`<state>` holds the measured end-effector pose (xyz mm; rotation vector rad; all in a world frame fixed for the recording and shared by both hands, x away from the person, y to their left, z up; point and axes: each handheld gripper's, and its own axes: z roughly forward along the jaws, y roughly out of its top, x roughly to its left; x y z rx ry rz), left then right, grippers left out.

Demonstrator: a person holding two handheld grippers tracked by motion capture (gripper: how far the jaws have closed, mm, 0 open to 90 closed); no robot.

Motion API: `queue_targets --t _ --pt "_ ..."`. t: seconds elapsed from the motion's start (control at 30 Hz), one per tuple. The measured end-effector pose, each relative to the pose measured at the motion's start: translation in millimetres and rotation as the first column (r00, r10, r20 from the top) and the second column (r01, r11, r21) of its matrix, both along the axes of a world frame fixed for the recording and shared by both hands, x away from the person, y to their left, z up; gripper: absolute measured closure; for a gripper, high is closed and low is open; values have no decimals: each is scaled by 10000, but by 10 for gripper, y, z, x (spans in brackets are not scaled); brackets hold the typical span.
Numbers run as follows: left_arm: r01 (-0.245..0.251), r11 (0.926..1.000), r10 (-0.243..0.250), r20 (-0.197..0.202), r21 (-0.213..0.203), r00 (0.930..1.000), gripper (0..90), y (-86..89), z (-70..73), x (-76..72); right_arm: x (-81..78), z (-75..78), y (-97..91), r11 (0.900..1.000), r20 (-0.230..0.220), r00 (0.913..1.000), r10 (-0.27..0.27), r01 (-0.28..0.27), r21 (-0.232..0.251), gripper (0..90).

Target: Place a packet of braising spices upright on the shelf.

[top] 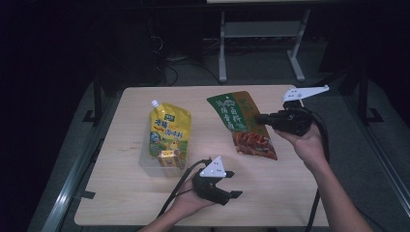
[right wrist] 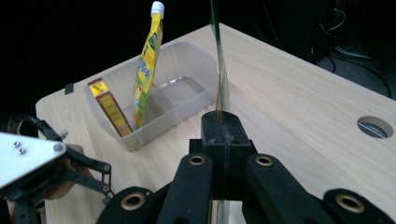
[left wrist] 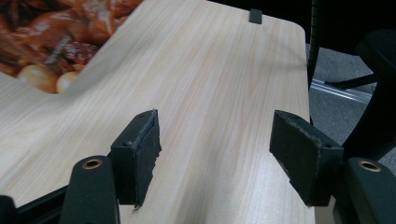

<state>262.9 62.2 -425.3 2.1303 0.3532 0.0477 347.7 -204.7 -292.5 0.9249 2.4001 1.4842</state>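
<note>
Right gripper (top: 261, 119) has its jaws clamped on the edge of the green snack bag (top: 244, 124); in the right gripper view the bag (right wrist: 219, 70) stands on edge, pinched between the closed jaws, so it looks lifted off the table (top: 300, 193), though I cannot tell if its lower corner touches; left gripper (top: 231, 183) rests low near the front edge, jaws apart, nothing between them; left gripper view shows bare wood between its pads (left wrist: 140, 154) and the bag's printed end at top left.

Clear plastic bin (top: 150, 166) sits left of the bag, well apart; it already holds a yellow spout pouch (top: 168, 130) leaning upright and a small gold-and-red packet (top: 167, 157).

Step in hand, as I judge it: carrying the bag toward the bin; next move calls for swinging it left over the free space in the bin, lowering it edge-first beside the pouch without knocking that over, then letting go.
</note>
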Motion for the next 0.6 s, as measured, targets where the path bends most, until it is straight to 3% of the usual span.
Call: queue_targets --t 0.33,0.6 --pt "3 9996 -5 -80 -272 10000 310 32 0 1 145 112 199 9998 124 9997 219 -219 -16 900" --pt "262 9995 -264 -120 -184 9996 302 17 -18 1 267 182 333 9994 273 9990 357 -358 34 900"
